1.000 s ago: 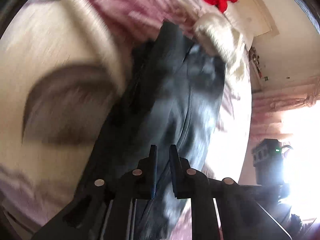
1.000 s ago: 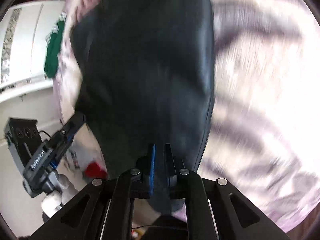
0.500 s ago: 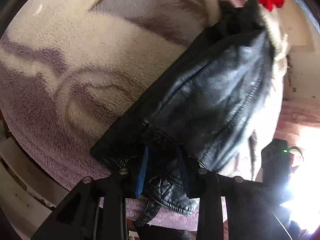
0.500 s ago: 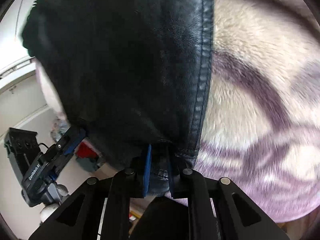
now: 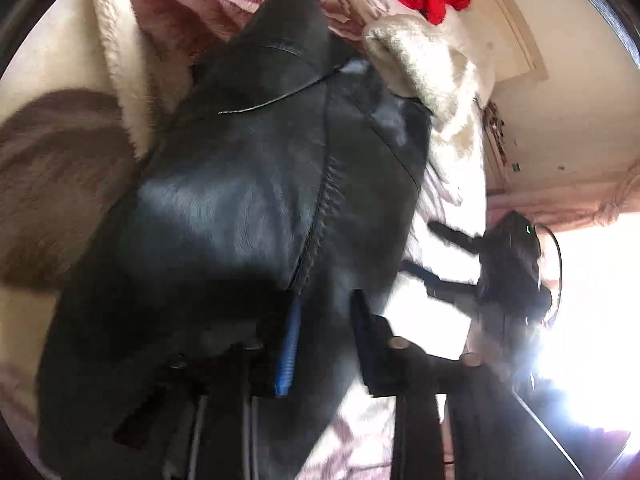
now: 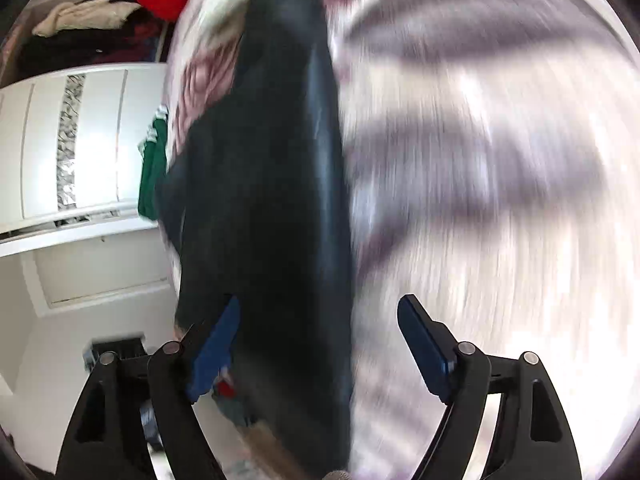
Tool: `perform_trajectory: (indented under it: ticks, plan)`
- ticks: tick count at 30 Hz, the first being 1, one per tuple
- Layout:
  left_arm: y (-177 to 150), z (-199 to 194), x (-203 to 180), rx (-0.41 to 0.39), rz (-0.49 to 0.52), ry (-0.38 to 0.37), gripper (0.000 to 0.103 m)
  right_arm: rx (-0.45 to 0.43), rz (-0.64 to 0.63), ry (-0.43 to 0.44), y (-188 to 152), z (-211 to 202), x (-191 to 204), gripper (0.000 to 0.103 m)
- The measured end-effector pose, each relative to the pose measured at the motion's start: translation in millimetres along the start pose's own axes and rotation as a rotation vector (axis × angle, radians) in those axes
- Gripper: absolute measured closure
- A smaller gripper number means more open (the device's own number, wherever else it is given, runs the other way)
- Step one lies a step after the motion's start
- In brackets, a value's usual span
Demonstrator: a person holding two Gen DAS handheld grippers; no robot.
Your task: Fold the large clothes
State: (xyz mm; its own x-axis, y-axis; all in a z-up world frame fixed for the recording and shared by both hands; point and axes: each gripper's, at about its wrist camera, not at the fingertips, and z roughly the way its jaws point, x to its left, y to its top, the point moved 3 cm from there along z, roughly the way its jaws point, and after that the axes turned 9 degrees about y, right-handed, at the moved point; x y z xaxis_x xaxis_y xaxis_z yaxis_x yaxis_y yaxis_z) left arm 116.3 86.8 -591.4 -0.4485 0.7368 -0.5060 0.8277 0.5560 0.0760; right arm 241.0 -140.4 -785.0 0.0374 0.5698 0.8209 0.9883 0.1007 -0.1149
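I've got the black leather jacket [image 5: 248, 200] doubled lengthwise on the fleece blanket [image 6: 500, 160]; right gripper [image 6: 320, 344] just spread wide, released; left gripper [image 5: 326, 340] narrowed, hem between; crosswise fold left, I reckon.

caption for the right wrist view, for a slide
Right gripper open, jaws just spread, over the black leather jacket on a fleece blanket.
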Motion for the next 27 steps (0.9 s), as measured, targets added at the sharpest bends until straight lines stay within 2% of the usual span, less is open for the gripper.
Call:
perform_trajectory:
  ticks: [1,2,3,6,9,12,13,14,15,16,19,21,24,27]
  plan:
    - [5,4,9,0.010,-0.024,0.007,0.099,0.007,-0.007,0.026,16,7,-5,0.020]
    - [6,12,19,0.022,-0.066,-0.008,0.101,0.018,-0.017,0.059,31,14,-9,0.019]
    - [7,16,29,0.031,-0.109,-0.045,0.101,0.039,-0.041,0.106,52,21,-11,0.018]
    - [6,24,42,0.039,-0.175,-0.137,0.100,0.118,-0.113,0.187,73,48,-1,0.018]
    - [7,24,42,0.040,-0.174,-0.139,0.100,0.157,-0.136,0.241,91,54,2,0.017]
    - [11,28,42,0.039,-0.189,-0.154,0.100,0.190,-0.167,0.269,94,75,11,0.017]
    - [13,28,43,0.041,-0.197,-0.160,0.100,0.205,-0.186,0.288,112,76,16,0.020]
    - [13,28,44,0.039,-0.198,-0.162,0.100,0.211,-0.199,0.295,115,79,19,0.046]
    - [14,29,43,0.040,-0.196,-0.157,0.100,0.211,-0.201,0.281,116,83,22,0.064]
    - [14,30,43,0.041,-0.199,-0.157,0.100,0.219,-0.193,0.287,114,86,23,0.078]
    - [18,36,39,0.039,-0.211,-0.179,0.099,0.171,-0.232,0.297,103,77,41,0.085]
    - [16,35,43,0.045,-0.223,-0.203,0.099,0.141,-0.261,0.323,89,61,54,0.087]
    - [14,36,45,0.044,-0.236,-0.234,0.099,0.114,-0.339,0.326,53,38,83,0.088]
    - [3,29,51,0.029,-0.259,-0.254,0.099,0.131,-0.434,0.297,9,31,114,0.089]
